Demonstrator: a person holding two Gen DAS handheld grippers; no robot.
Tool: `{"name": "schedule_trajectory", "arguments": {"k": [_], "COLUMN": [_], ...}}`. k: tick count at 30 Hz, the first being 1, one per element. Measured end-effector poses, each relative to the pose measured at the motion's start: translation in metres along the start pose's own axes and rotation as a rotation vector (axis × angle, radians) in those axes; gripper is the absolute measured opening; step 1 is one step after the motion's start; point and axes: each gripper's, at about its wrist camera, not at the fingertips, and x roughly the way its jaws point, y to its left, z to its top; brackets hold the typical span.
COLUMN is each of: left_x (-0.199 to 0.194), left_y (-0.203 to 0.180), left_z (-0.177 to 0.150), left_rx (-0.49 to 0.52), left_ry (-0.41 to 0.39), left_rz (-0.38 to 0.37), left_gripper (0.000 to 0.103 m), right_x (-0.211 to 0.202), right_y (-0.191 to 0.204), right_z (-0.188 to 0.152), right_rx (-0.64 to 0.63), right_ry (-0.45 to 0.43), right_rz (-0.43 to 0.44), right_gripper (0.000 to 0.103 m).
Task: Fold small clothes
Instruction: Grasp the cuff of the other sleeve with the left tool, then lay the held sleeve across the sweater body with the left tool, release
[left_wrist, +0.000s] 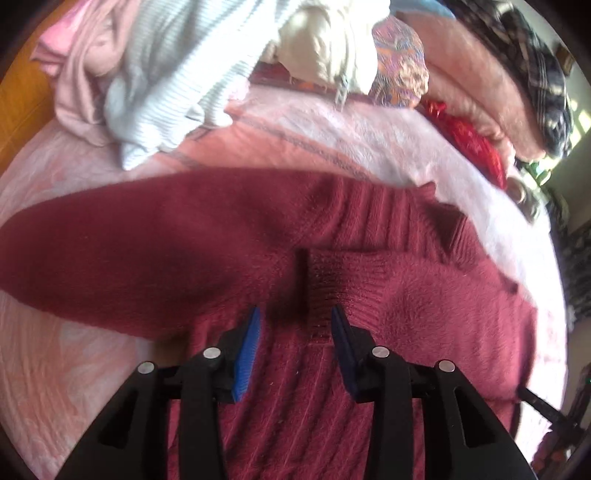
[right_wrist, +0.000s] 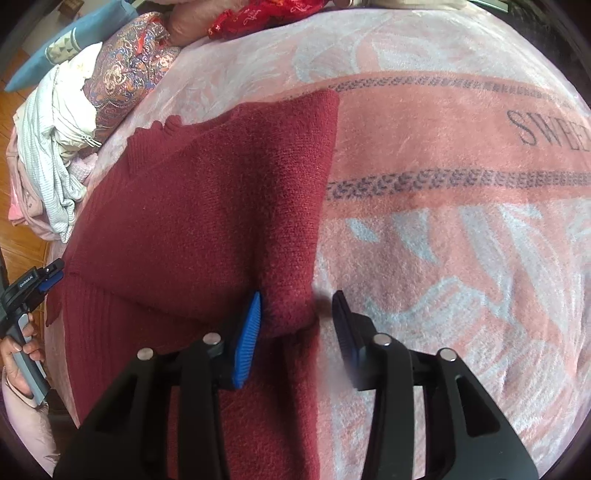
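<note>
Sweater: you have one maroon knit sweater (right_wrist: 207, 206), sleeve folded across.
Left gripper (left_wrist: 295, 321): yours gapes, gripping nothing.
Right gripper (right_wrist: 297, 306): parted around the sleeve edge, not pressing.

"SWEE", cut off, on the pink blanket (right_wrist: 461, 122)

Right claw (right_wrist: 295, 317) points down at the bed, jaws apart, blue pads (right_wrist: 245, 343) clear of fabric. A folded edge of the dark red sweater (right_wrist: 192, 206) lies between the jaws, nearer the 9 o'clock pad. The sweater lies flat on the pink blanket (right_wrist: 461, 229). At 9 o'clock, a hand (right_wrist: 18, 354) holds the left claw (right_wrist: 50, 275) just beside the sweater edge. A clothes pile (right_wrist: 55, 155) lies at 10 o'clock
</note>
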Motion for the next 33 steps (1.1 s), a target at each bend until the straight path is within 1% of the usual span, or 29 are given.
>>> {"name": "schedule_trajectory", "arguments": {"k": [3,7,9,12,13,14,15,16,18,20,21,22,23,24,25,26,27,28,29,31,33], "left_x": [-0.002,0.016,0.025,0.04,0.044,0.048,0.05,0.047,0.036,0.012,0.003,-0.001,0.002,0.01,0.027,0.041,0.052,0.051,0.048,0.034,0.017], "left_y": [-0.003,-0.015,-0.02,-0.019,-0.017,-0.016,-0.015,-0.018,-0.024,-0.035,-0.038,-0.04,-0.038,-0.034,-0.025,-0.014,-0.002,0.003,0.006,0.008,0.01], "left_z": [-0.003,-0.017,-0.021,-0.014,-0.011,-0.008,-0.004,-0.001,0.004,0.006,0.005,0.001,-0.002,-0.006,-0.011,-0.014,-0.02,-0.021,-0.021,-0.022,-0.022], "left_rx": [-0.01,-0.107,-0.137,-0.201,-0.215,-0.231,-0.237,-0.227,-0.19,-0.1,-0.06,-0.023,-0.011,-0.013,-0.032,-0.06,-0.113,-0.138,-0.15,-0.167,-0.158], "left_ry": [0.055,0.204,0.235,0.222,0.22,0.216,0.2,0.182,0.12,0.001,-0.042,-0.068,-0.056,-0.019,0.044,0.104,0.14,0.128,0.128,0.118,0.065], "left_rz": [-0.045,-0.191,-0.225,-0.213,-0.208,-0.204,-0.212,-0.226,-0.239,-0.261,-0.261,-0.251,-0.228,-0.204,-0.174,-0.146,-0.179,-0.213,-0.229,-0.226,-0.211], "left_gripper": [0.048,0.049,0.049,0.047,0.044,0.036,0.024,0.015,0.011,0.011,0.011,0.011,0.011,0.012,0.014,0.019,0.019,0.021,0.025,0.03,0.03], "right_x": [-0.008,0.0,0.005,0.011,0.012,0.014,0.017,0.016,0.016,0.016,0.016,0.016,0.017,0.017,0.018,0.018,0.018,0.018,0.018,0.014,0.004], "right_y": [0.014,0.021,0.021,0.018,0.015,0.011,0.007,0.005,0.007,0.008,0.009,0.01,0.01,0.01,0.01,0.011,0.012,0.013,0.015,0.017,0.022], "right_z": [0.0,0.002,0.002,0.0,-0.002,-0.003,-0.004,-0.005,-0.006,-0.008,-0.008,-0.009,-0.008,-0.007,-0.007,-0.006,-0.005,-0.005,-0.005,-0.006,-0.006], "right_rx": [-0.034,-0.047,-0.042,-0.033,-0.026,-0.015,0.0,0.005,-0.006,-0.018,-0.024,-0.028,-0.027,-0.024,-0.022,-0.023,-0.025,-0.029,-0.035,-0.046,-0.059], "right_ry": [-0.022,-0.003,-0.005,-0.003,0.003,0.011,0.013,0.01,0.004,-0.002,-0.005,-0.006,-0.005,-0.003,0.0,0.004,0.008,0.015,0.019,0.024,0.002], "right_rz": [0.0,-0.017,-0.022,-0.018,-0.014,-0.004,0.013,0.021,0.022,0.012,0.005,0.002,0.0,-0.001,-0.003,-0.008,-0.013,-0.022,-0.028,-0.039,-0.045], "right_gripper": [0.043,0.044,0.045,0.046,0.046,0.047,0.047,0.047,0.047,0.047,0.047,0.047,0.047,0.047,0.047,0.047,0.047,0.047,0.047,0.047,0.046]}}
